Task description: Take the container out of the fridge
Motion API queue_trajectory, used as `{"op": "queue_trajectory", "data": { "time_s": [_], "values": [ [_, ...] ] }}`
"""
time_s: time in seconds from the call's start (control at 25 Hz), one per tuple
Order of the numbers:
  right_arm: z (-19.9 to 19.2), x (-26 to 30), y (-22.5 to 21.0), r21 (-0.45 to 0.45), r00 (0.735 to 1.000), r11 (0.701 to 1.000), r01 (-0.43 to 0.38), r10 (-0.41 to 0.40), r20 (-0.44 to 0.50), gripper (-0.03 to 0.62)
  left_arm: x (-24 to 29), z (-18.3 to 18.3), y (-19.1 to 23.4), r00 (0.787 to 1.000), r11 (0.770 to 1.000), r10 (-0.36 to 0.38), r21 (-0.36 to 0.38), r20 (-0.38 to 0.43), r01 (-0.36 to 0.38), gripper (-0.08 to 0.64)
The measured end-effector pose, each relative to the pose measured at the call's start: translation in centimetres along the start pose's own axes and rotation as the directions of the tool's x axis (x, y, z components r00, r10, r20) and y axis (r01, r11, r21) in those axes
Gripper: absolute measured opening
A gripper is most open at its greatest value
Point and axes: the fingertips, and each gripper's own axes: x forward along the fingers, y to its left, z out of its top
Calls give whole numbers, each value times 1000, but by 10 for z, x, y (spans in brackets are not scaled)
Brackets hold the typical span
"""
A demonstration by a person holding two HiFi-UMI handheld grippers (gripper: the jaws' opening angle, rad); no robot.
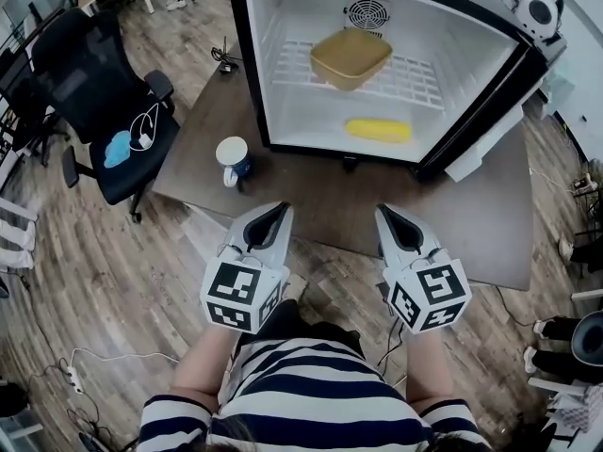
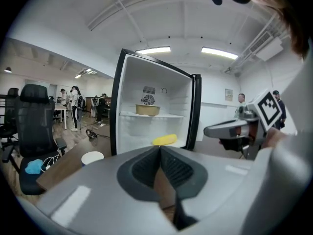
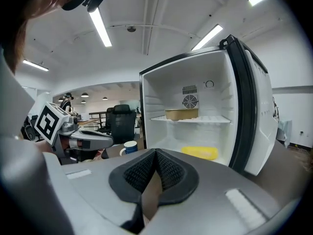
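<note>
Two grippers, both with jaws pressed together and nothing between them, are hovering side by side over the table (image 1: 330, 210) in front of the open fridge (image 1: 476, 64). We are holding the left gripper (image 1: 275, 209) and the right gripper (image 1: 388, 215) short of the fridge's doorway, tips pointing toward it. The container (image 1: 350, 57), a tan tub, is sitting on the wire shelf (image 1: 415, 78) in the upper part of the fridge, toward its back wall and just below the fan grille (image 1: 367, 12). A yellow item (image 1: 378, 129) is lying on the fridge floor under that shelf. A mug (image 1: 233, 158) is standing on the table off the fridge's left front corner.

We are judging the reach as not yet begun. To do it well, we are planning to part the jaws before they cross the doorway. One gripper should go in level with the shelf, take the tub by its near rim and draw it straight out, flat, clear of the fridge frame. The mug is the one thing to steer round.

From above, the head view is showing the tub's open top, with nothing that we can make out inside. The two gripper views are showing only its side wall. They are, however, showing the closed jaw tips head-on, and the left gripper view is catching people (image 2: 76, 104) standing far beyond the fridge's left side.
</note>
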Motion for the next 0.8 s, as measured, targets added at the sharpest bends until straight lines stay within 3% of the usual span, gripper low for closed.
{"op": "queue_trajectory", "data": {
  "time_s": [0.6, 0.8],
  "values": [
    [71, 97, -23, -160, 999, 987, 14, -5, 53, -2, 58, 37, 54, 998, 997, -51, 51, 23, 49, 0],
    [98, 121, -28, -213, 997, 977, 12, 6, 83, 54, 74, 44, 69, 998, 996, -63, 58, 26, 62, 0]
  ]
}}
